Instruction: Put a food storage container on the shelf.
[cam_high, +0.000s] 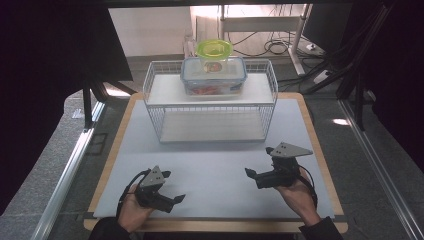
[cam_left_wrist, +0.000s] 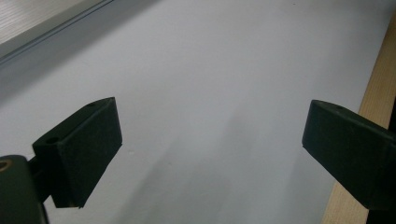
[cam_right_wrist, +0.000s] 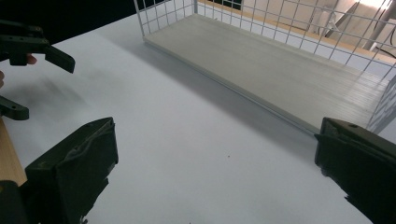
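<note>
Up on the wire rack's (cam_high: 210, 107) top shelf the clear blue-rimmed container (cam_high: 214, 76), its contents blurred, carries a green-lidded tub (cam_high: 214, 51), well apart from the left gripper (cam_high: 172, 192) and right gripper (cam_high: 257, 165), both spread wide and empty over the smooth white tabletop (cam_high: 215, 165)

Bright daylight glares from the back — the room's edges fall dark. Beneath each gripper, soft shadows smear the table (cam_high: 210, 165); the jaws look blurred.
</note>
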